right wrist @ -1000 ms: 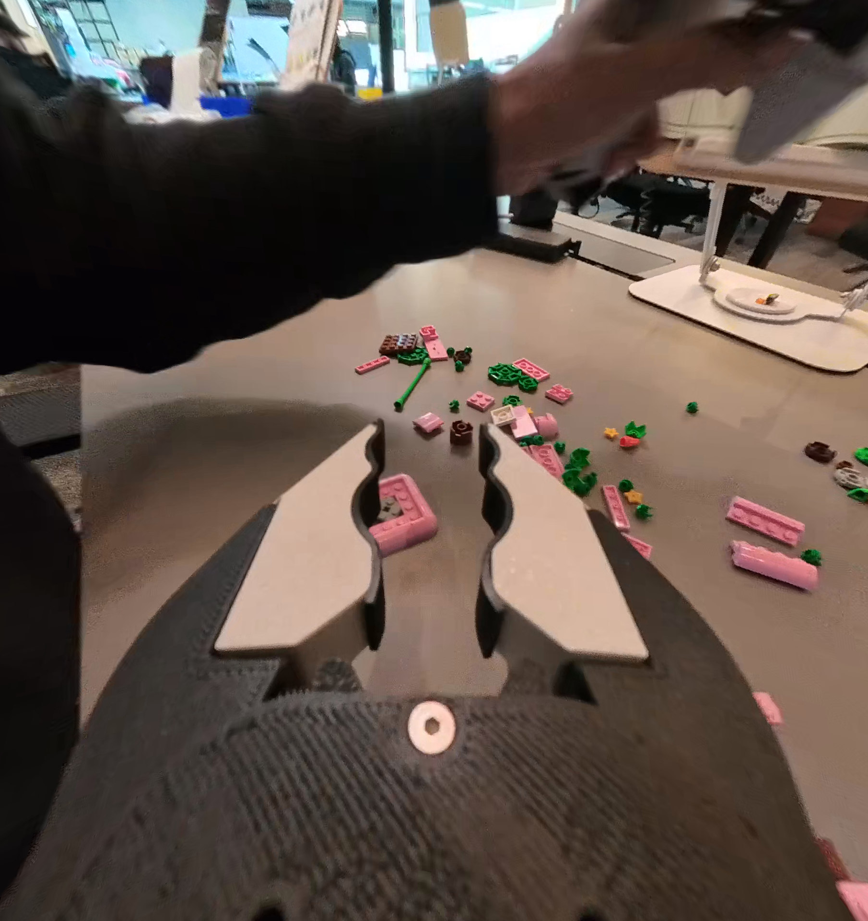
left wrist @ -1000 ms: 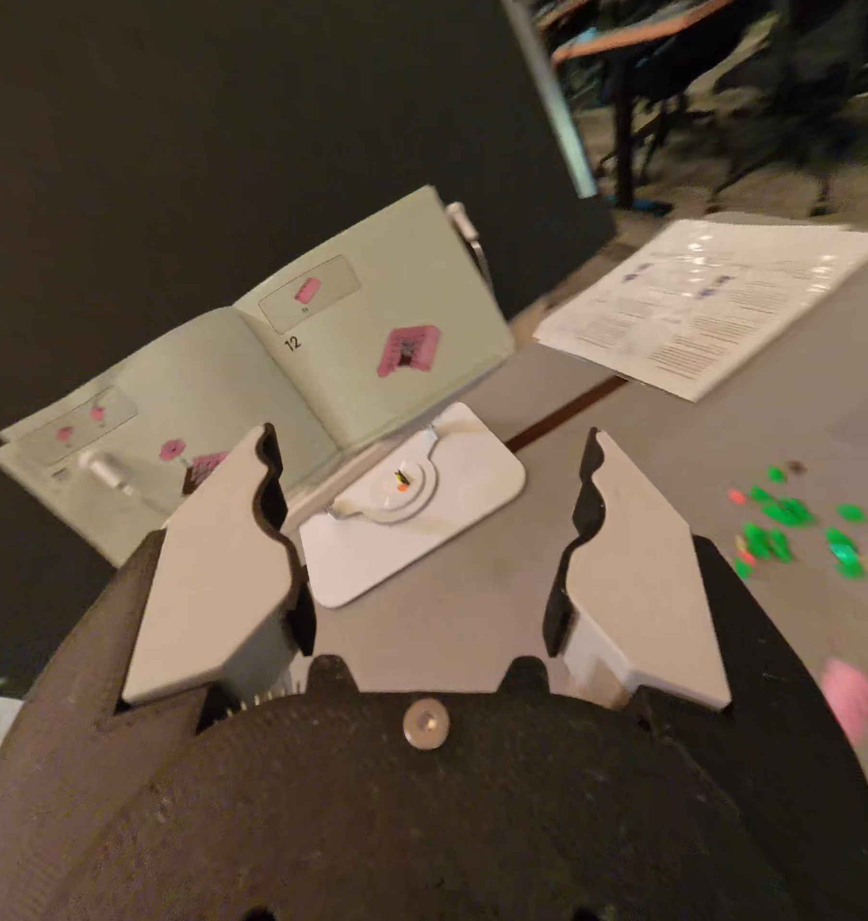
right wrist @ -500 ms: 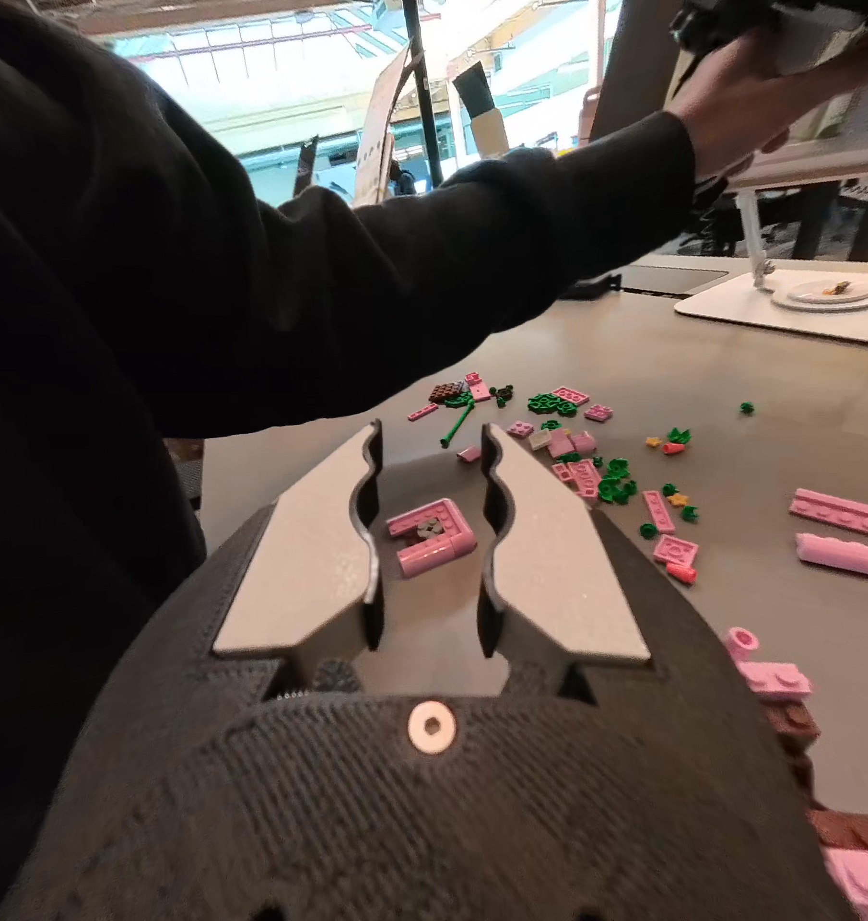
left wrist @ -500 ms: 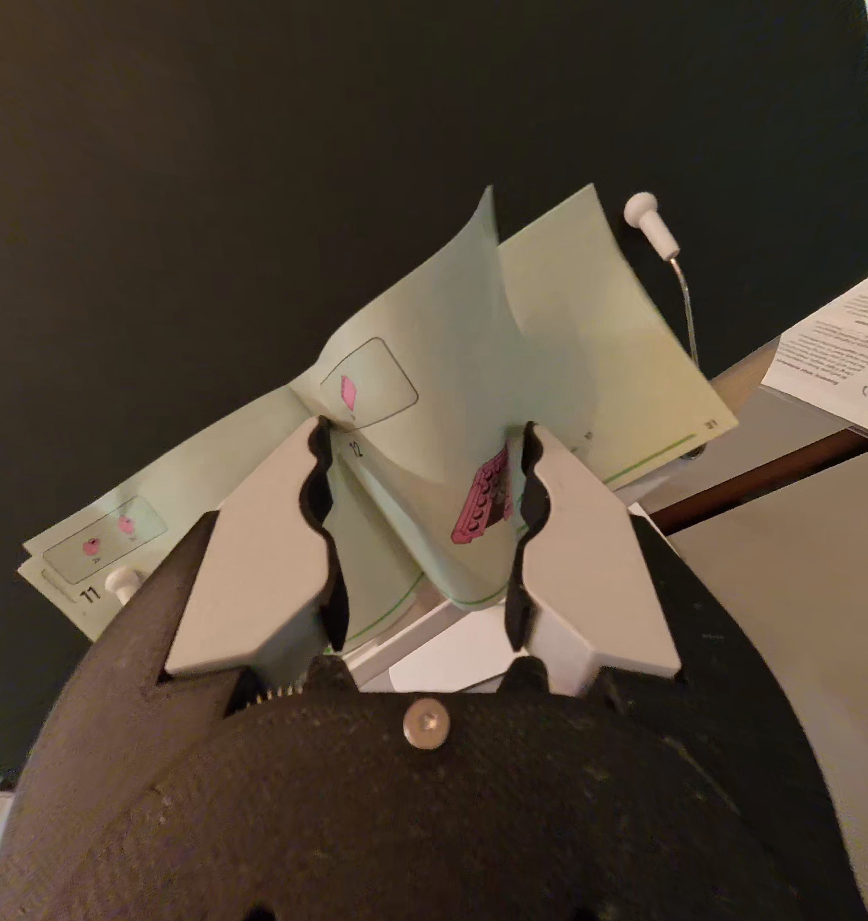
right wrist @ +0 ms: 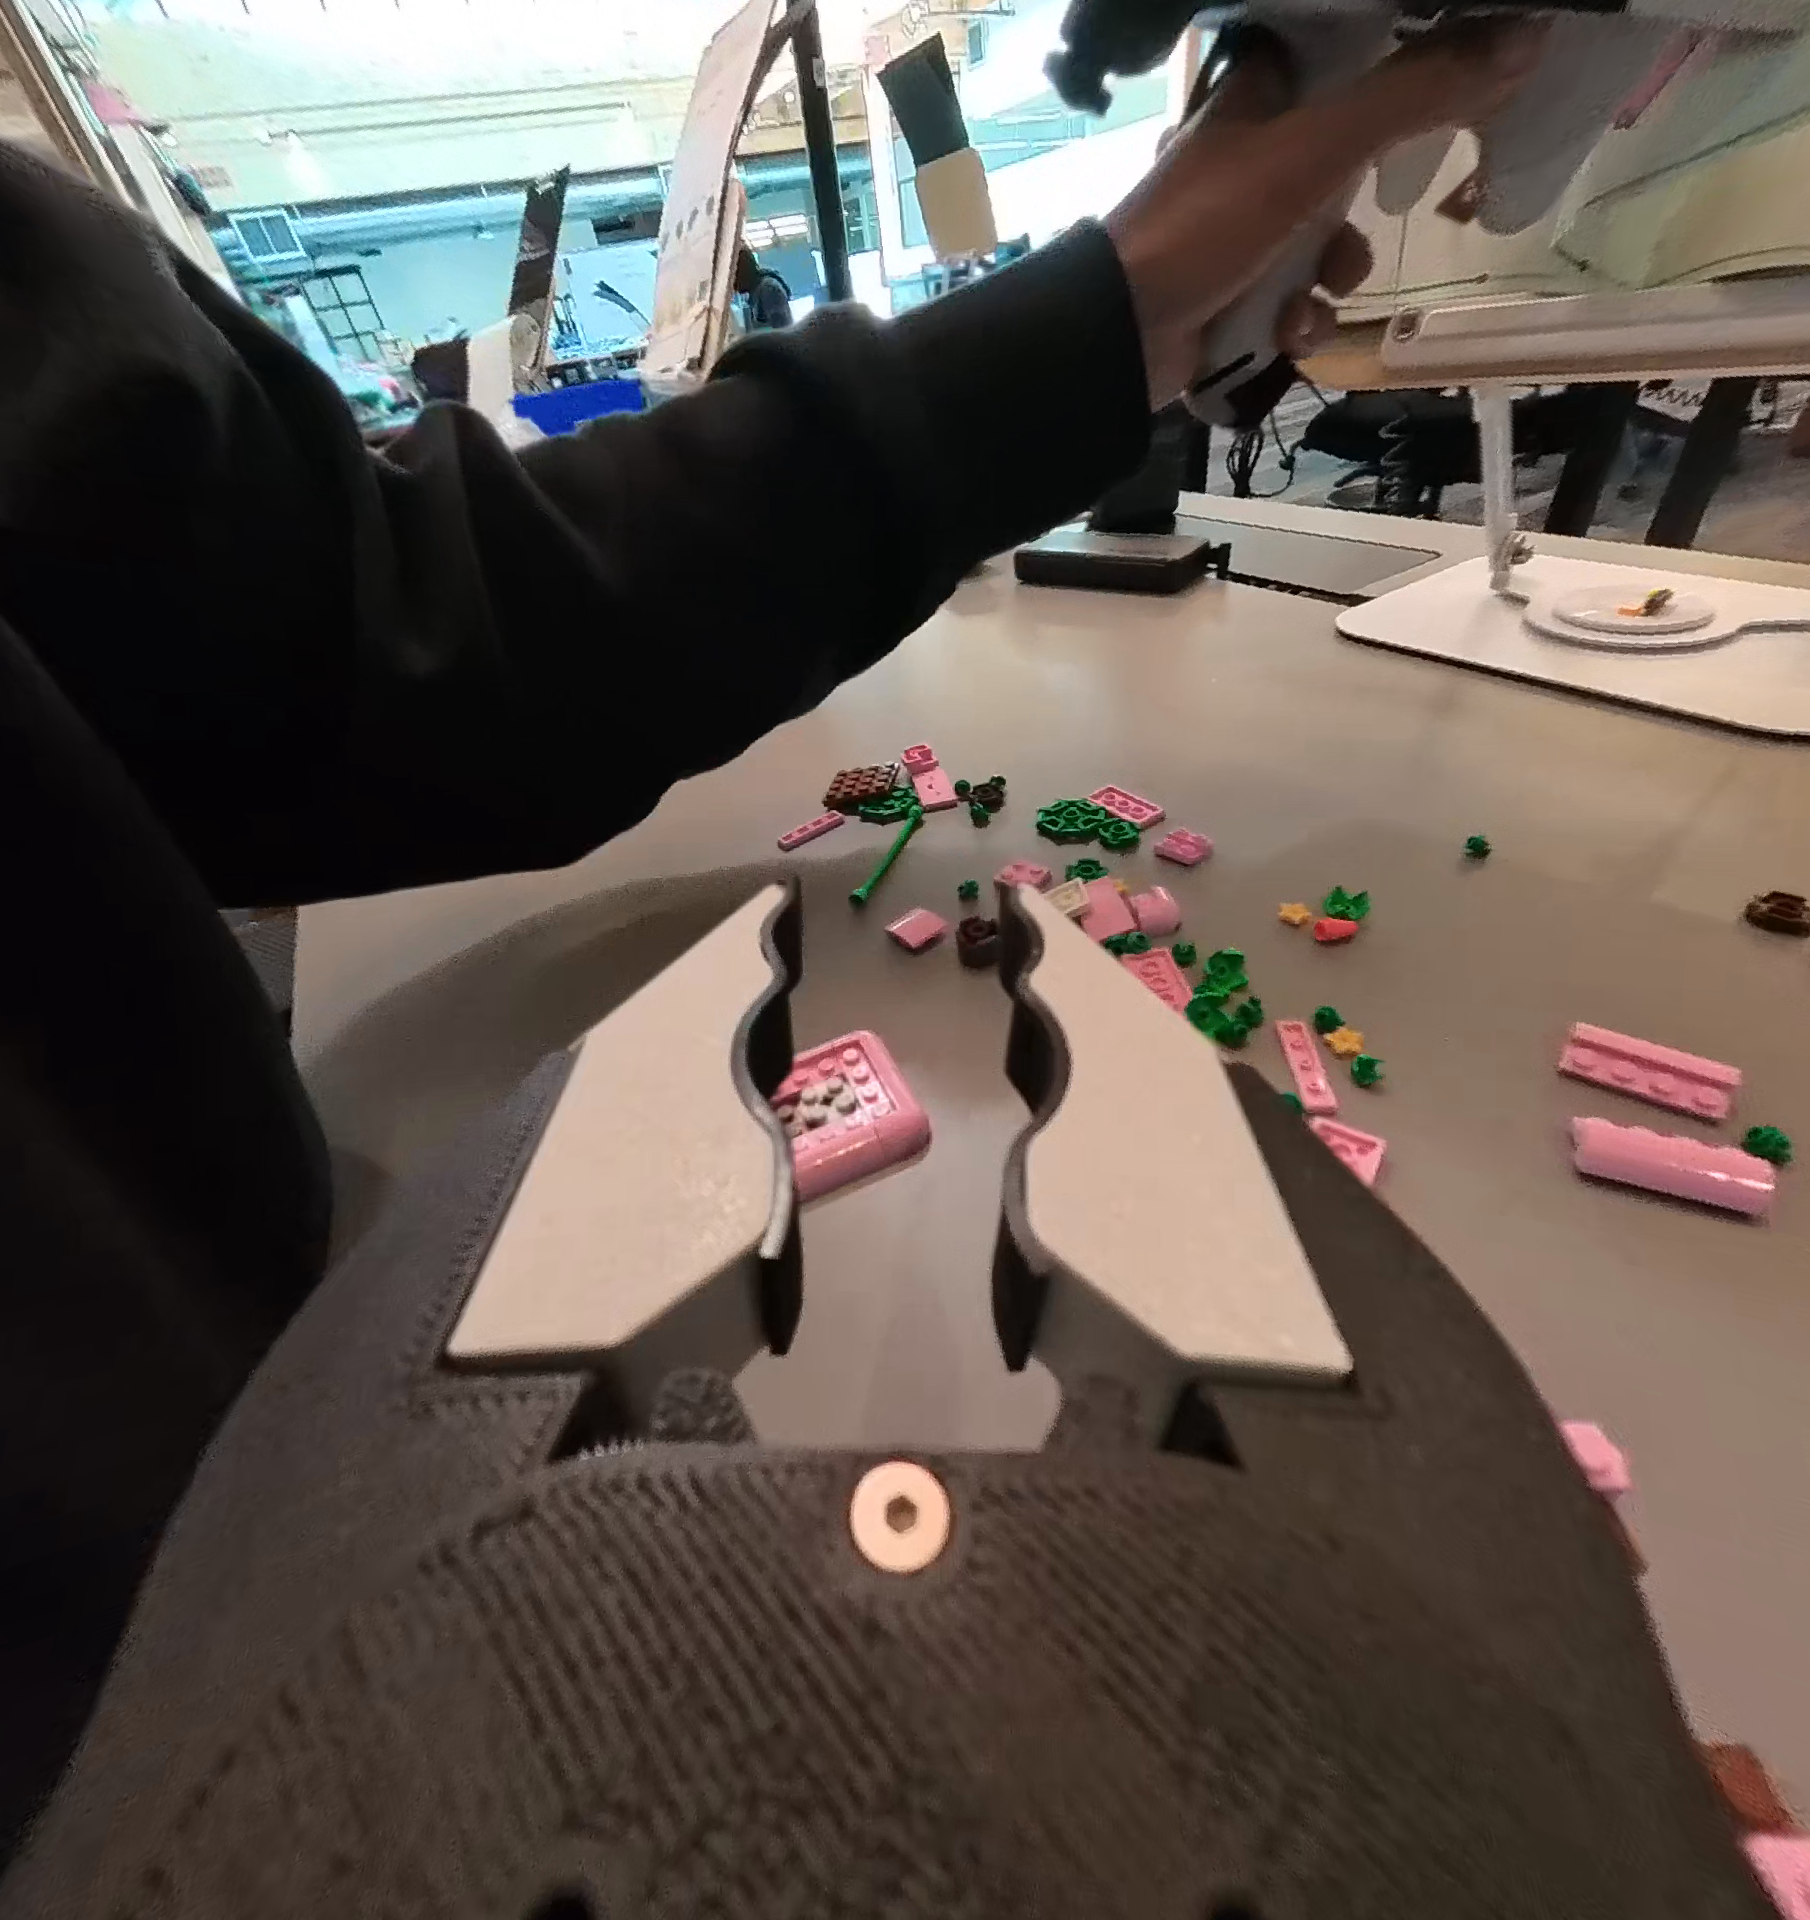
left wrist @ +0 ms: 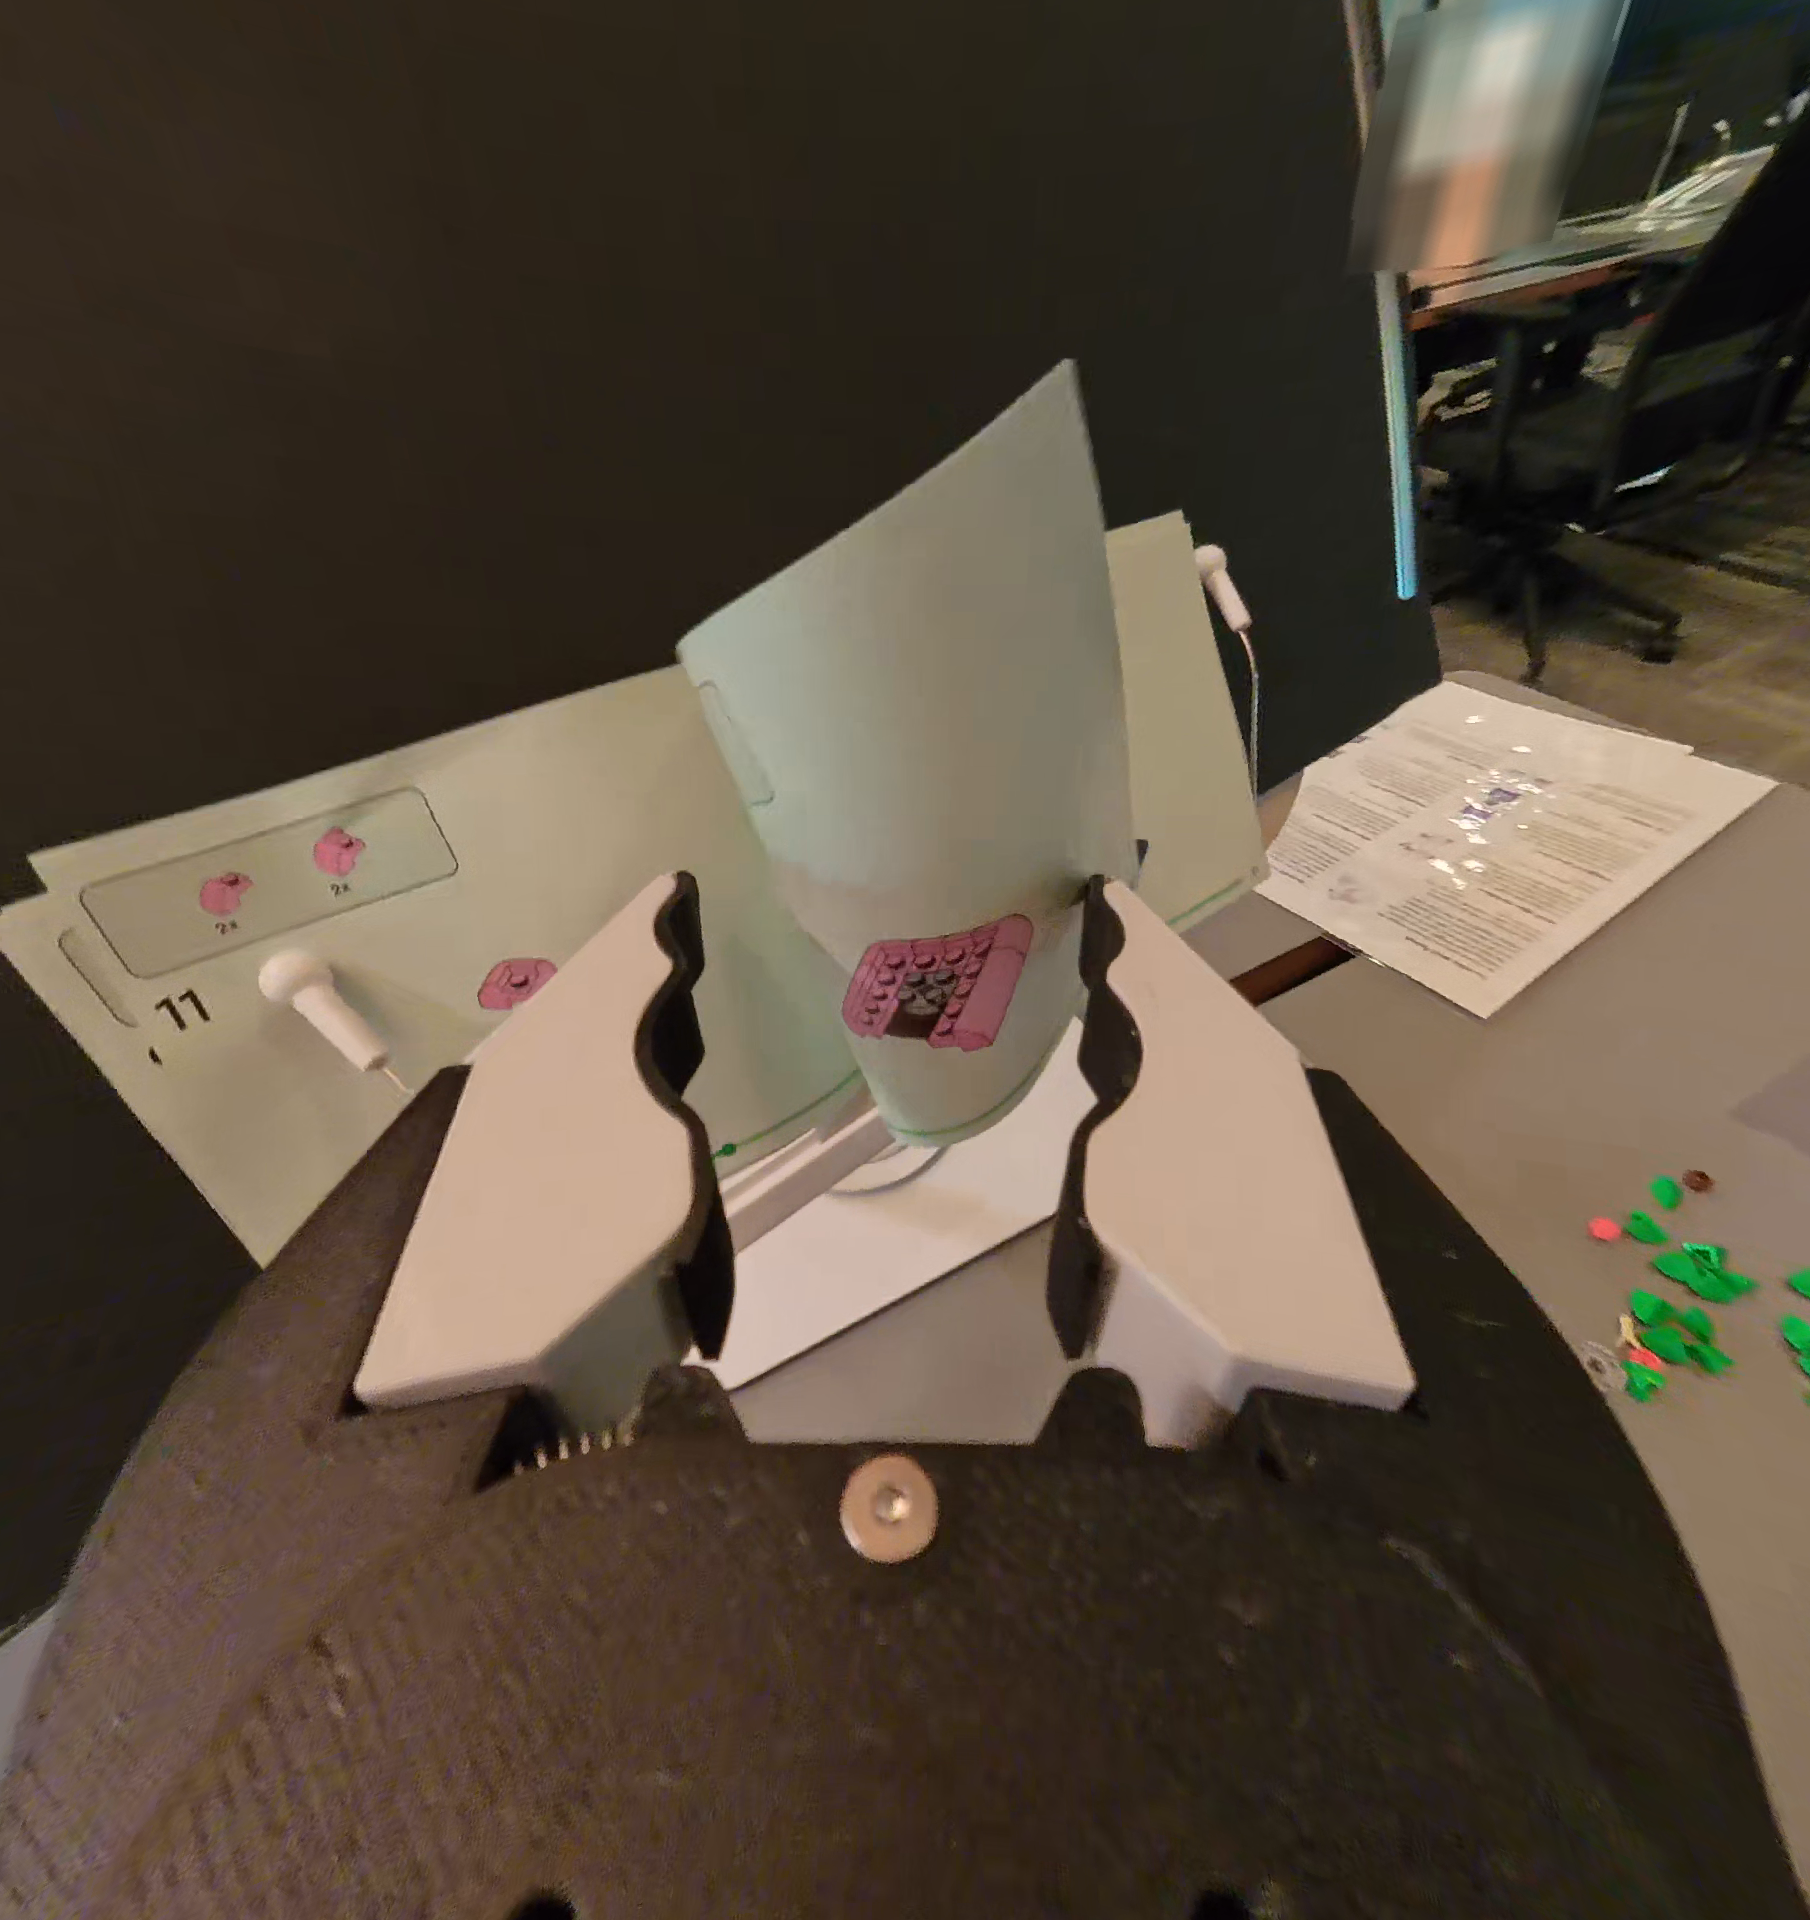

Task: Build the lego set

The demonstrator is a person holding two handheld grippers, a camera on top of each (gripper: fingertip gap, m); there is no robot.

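Note:
The pale green instruction booklet [left wrist: 465,935] stands open on a white stand [left wrist: 880,1278]. One page [left wrist: 932,779] is lifted and curled between my left gripper's [left wrist: 885,888] open jaws. The right fingertip [left wrist: 1093,904] touches the page's edge, and the left finger stands clear of it. In the right wrist view a hand [right wrist: 1244,239] holds that gripper up at the booklet [right wrist: 1711,208]. My right gripper [right wrist: 903,896] is open and empty above the table. A pink partial build [right wrist: 849,1112] with a grey centre lies on the table under its left finger.
Loose pink, green and brown lego pieces [right wrist: 1109,914] are scattered ahead of my right gripper, with two long pink pieces [right wrist: 1659,1122] to the right. A dark sleeve [right wrist: 465,623] crosses the left side. A printed sheet [left wrist: 1503,831] and green pieces [left wrist: 1701,1268] lie right of the stand. The grippers' ends are close to 35 cm from one another.
My left gripper moved up to the booklet and its jaws narrowed. The right-hand page lifted and curled over to the left. My right gripper stayed open over the pink build.

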